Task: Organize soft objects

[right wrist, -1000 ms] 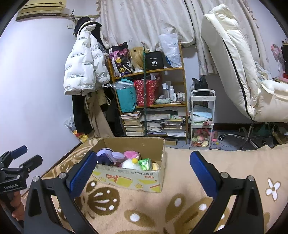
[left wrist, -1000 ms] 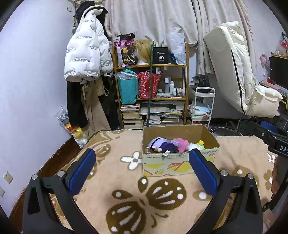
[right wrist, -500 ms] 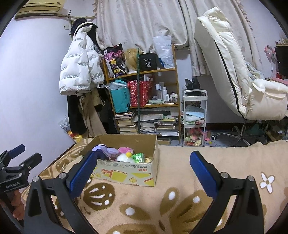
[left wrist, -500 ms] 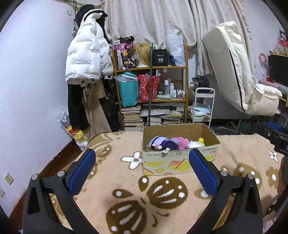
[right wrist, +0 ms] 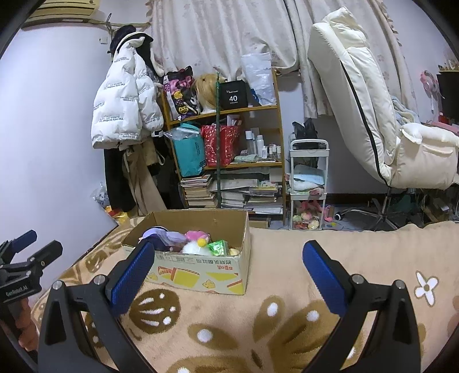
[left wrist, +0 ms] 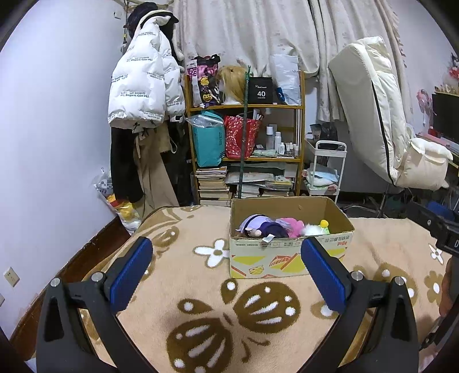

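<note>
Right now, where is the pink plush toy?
The pink plush toy lies inside the cardboard box on the patterned blanket, between a purple-haired doll and a white fluffy toy.

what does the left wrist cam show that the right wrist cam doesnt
Only the left wrist view shows the wall socket and the dark wooden edge beside the blanket. Only the right wrist view shows the air conditioner and the clear toy bin at the bottom of the white cart. Both show the cardboard box of plush toys on the floral blanket, and the bookshelf.
</note>
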Tool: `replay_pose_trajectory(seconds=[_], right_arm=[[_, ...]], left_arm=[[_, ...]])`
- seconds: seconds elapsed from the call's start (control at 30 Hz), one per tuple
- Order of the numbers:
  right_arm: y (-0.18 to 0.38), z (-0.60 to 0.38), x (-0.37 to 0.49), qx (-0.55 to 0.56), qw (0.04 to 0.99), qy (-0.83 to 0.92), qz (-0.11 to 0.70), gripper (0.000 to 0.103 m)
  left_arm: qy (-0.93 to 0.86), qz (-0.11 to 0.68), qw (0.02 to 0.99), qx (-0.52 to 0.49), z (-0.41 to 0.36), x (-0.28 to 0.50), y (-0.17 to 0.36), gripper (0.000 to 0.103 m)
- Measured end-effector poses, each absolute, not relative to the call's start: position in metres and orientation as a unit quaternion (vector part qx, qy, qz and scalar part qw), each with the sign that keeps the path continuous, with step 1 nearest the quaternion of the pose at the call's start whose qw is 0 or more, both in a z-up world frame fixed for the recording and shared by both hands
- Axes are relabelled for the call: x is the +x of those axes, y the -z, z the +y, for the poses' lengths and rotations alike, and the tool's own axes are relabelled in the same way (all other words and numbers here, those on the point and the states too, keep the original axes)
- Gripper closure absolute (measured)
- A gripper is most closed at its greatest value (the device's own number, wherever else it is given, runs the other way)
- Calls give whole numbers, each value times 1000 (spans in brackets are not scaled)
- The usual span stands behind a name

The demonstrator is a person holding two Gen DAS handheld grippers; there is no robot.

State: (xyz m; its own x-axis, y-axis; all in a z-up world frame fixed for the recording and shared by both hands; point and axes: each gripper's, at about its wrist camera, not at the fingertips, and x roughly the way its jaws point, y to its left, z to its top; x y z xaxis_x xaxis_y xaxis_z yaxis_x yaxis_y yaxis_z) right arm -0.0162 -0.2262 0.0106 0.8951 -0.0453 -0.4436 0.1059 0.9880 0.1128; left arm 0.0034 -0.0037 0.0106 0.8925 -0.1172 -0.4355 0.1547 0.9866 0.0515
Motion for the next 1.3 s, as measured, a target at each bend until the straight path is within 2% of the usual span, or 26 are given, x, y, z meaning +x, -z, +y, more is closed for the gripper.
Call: replay_pose_trajectory(seconds=[1.3], right_arm=[[-6, -218, -12, 57, 970, 30, 233, 0]], left_arm=[[69, 227, 971, 43, -6, 7, -8, 1]])
